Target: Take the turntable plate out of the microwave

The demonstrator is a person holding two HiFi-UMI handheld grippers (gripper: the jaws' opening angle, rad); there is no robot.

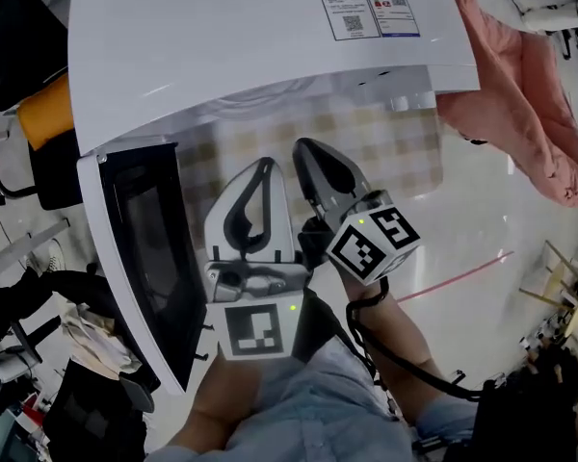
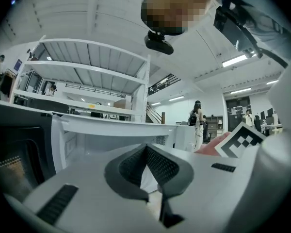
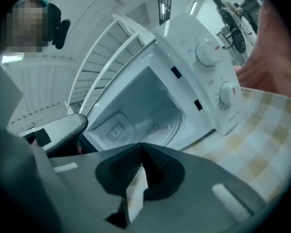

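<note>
Right hand-held gripper (image 3: 141, 148) closed, microwave (image 3: 186, 89) interior blurry

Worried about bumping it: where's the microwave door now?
Head view, left side: the door hangs open, just left of the left tool and in front of the microwave.

The left gripper (image 1: 266, 166) and right gripper (image 1: 304, 148) point forward side by side, nearly touching, each with jaws closed on nothing, the right rolled sideways
</note>
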